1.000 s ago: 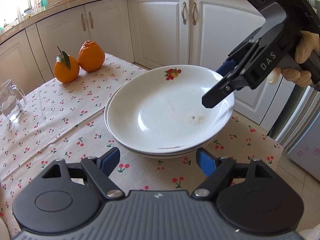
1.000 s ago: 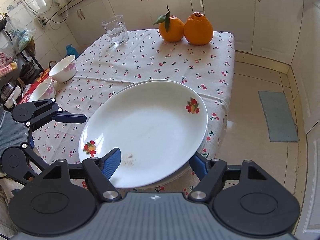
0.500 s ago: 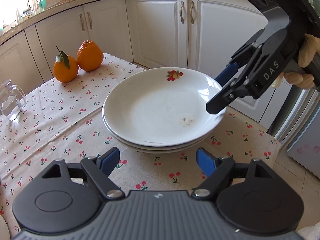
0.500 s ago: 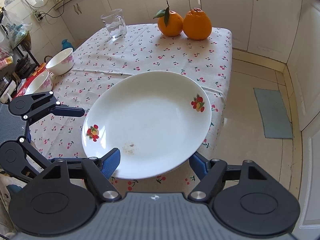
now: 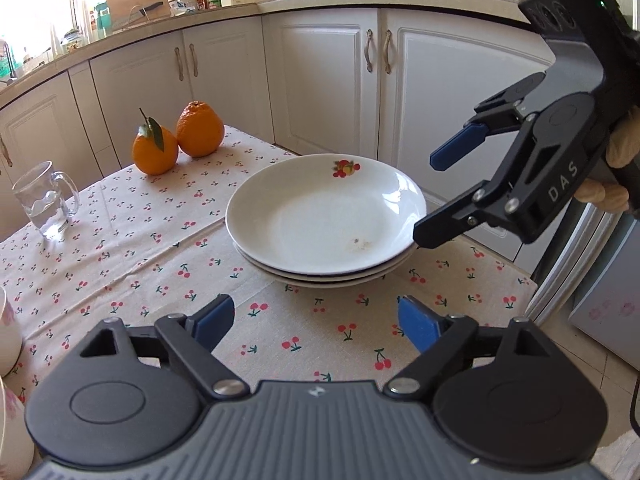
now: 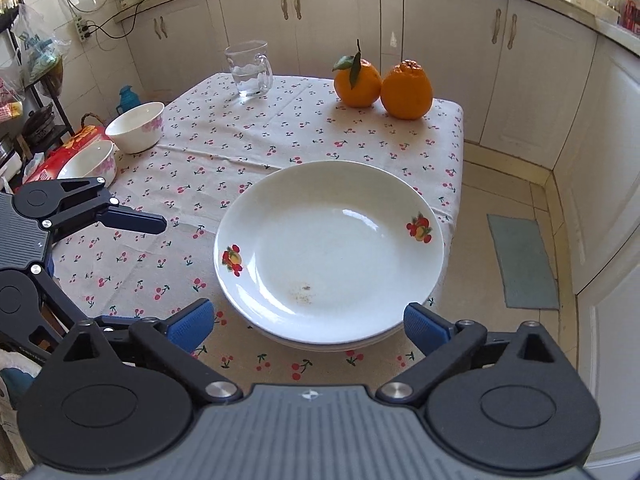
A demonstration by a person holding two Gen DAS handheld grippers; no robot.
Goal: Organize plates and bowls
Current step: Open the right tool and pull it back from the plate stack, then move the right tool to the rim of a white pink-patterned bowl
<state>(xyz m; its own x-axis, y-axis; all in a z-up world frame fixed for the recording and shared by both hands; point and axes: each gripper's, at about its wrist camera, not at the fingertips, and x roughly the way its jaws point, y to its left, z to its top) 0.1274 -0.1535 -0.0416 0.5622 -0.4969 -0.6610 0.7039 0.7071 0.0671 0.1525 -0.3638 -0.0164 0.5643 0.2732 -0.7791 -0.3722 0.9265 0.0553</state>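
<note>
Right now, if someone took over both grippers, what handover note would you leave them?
Left gripper: jaws opening, nothing between them.
Right gripper: jaws opening, off the plates.
Plate stack: on the tablecloth near the table's corner, top plate nested.
Two bowls: separate, at the table's far side, one against a red pack.
Done: plates stacked.
Left: probably gather the bowls together.

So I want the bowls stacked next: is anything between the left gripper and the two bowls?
Nothing visible. In the right wrist view the left gripper, jaws opening and empty, has only bare tablecloth between it and the two bowls at the table's edge. The plate stack sits off to the other side.
</note>
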